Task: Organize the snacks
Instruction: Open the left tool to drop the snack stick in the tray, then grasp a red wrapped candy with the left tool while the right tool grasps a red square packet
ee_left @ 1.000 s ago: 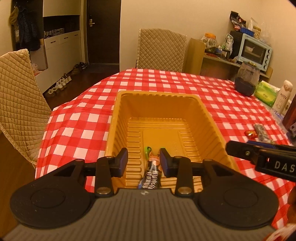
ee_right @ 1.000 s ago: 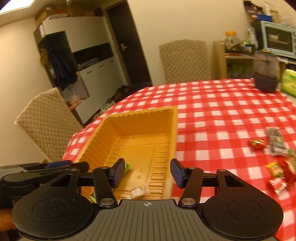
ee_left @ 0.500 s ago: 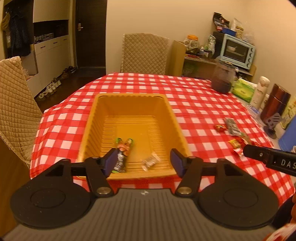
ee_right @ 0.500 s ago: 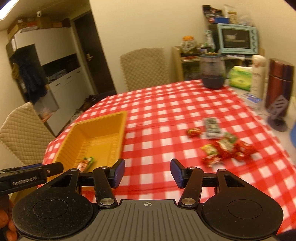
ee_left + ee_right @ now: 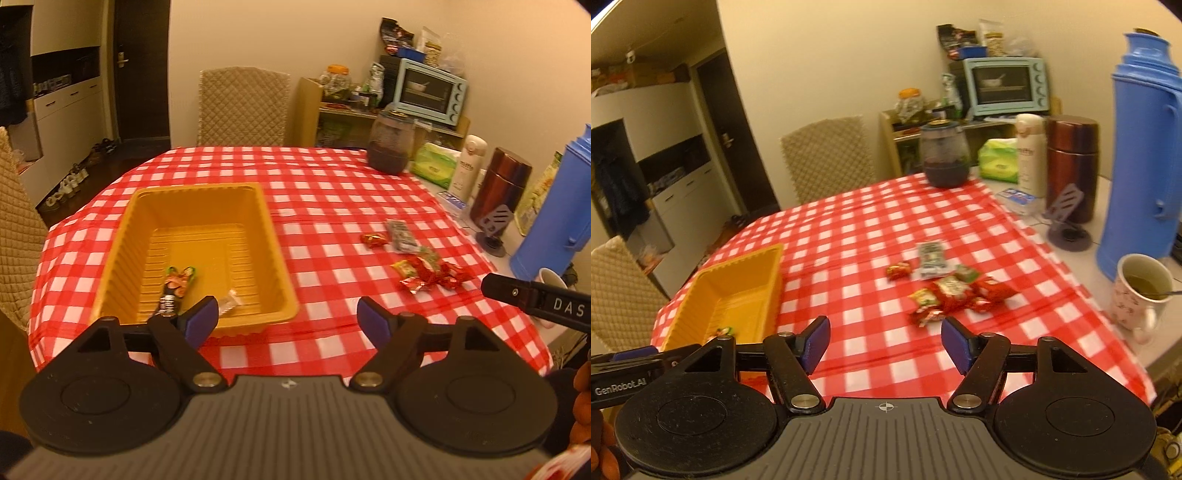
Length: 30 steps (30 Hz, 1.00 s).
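Both tongs opened, empty, snack bar (image 5: 175, 291) in yellow tray (image 5: 122, 251)

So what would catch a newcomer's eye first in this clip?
The red-checked tablecloth dominates. On its left sits a yellow tray holding two snacks; a heap of red wrappers lies loose to its right. A tall blue thermos stands at the far right edge.

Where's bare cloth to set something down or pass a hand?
Free: the cloth between the yellow tray and the snack pile, and the far stretch before the dark jar. Crowded: the edge by the blue thermos and mug.
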Available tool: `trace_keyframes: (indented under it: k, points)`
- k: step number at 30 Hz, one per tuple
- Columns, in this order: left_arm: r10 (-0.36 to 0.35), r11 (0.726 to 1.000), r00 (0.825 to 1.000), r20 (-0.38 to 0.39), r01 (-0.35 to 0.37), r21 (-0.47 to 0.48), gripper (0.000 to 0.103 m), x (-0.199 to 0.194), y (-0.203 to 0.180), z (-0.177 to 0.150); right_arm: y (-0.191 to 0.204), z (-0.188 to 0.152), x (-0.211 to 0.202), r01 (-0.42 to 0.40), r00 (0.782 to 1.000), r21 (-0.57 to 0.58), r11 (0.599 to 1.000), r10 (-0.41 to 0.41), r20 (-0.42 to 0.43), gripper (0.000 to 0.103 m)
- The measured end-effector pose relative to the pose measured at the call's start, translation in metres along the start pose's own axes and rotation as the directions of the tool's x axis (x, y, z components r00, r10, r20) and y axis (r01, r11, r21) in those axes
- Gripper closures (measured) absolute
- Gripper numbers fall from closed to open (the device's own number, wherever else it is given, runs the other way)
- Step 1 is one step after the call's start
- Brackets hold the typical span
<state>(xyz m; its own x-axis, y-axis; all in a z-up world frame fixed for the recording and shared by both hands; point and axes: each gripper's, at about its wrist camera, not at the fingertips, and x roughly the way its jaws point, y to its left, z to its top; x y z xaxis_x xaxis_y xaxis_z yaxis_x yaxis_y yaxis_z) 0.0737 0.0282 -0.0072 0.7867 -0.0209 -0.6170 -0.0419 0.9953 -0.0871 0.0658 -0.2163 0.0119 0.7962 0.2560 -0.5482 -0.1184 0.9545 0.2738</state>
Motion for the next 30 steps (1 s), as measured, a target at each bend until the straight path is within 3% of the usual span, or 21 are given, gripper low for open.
trace_keyframes:
  k: [16, 24, 30]
  points:
    - [-0.103, 0.992, 0.995, -0.002, 0.103, 0.074, 0.022, 0.018, -0.052, 0.010, -0.060, 0.019, -0.016, 0.105, 0.992, 0.069, 0.992, -0.109, 0.059, 0.035]
    - [-0.148, 0.982, 0.989, -0.019, 0.149, 0.120, 0.022, 0.053, -0.084, 0.020, -0.089, 0.039, -0.010, 0.124, 0.989, 0.086, 0.989, -0.130, 0.064, 0.035]
    - [-0.160, 0.975, 0.985, -0.058, 0.167, 0.147, 0.022, 0.093, -0.103, 0.022, -0.111, 0.044, 0.021, 0.141, 0.990, 0.042, 0.989, -0.142, 0.013, 0.035]
